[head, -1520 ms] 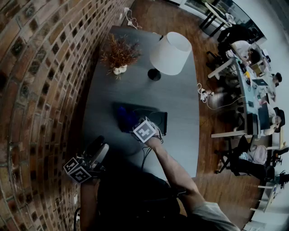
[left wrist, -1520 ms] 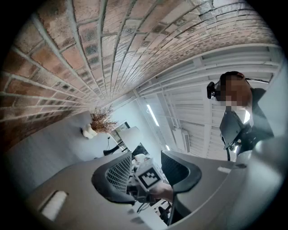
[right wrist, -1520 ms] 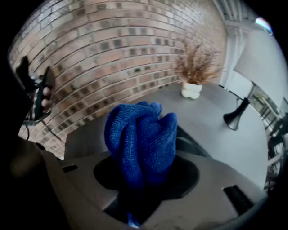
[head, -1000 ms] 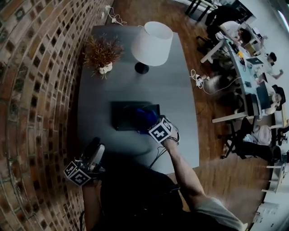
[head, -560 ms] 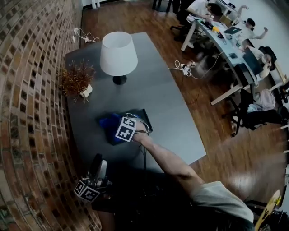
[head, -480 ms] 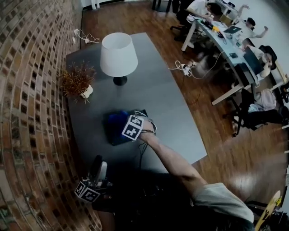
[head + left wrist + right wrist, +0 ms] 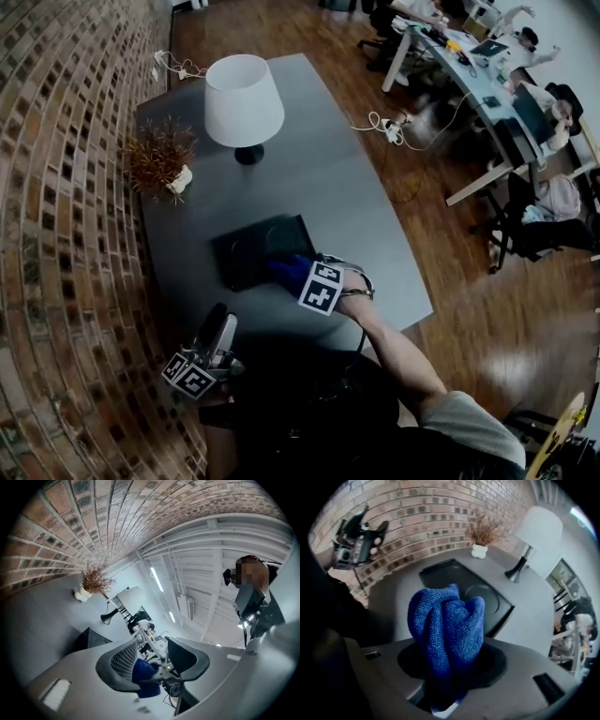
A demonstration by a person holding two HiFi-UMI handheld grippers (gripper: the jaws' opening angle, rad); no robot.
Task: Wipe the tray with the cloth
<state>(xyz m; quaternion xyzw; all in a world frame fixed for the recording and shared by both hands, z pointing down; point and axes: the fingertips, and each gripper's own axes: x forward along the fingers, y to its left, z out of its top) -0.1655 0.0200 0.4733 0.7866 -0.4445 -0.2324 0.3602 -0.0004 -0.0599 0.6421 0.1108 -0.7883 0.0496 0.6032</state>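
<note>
Blue cloth (image 7: pixel 447 620), bunched, is clamped in the right gripper (image 7: pixel 449 665) at the near right corner of the dark tray (image 7: pixel 246 251) on the grey surface (image 7: pixel 347 206). Left gripper (image 7: pixel 151 660) hangs by the brick wall (image 7: pixel 66 187), well apart from the tray, jaws partly apart, holding nothing.

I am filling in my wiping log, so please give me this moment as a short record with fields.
tray: dark, on the grey table
cloth: blue, bunched, over the tray's near edge
right gripper: jaws shut on the cloth
left gripper: jaws apart, holding nothing, away from the tray
also on table: lamp, dried plant
</note>
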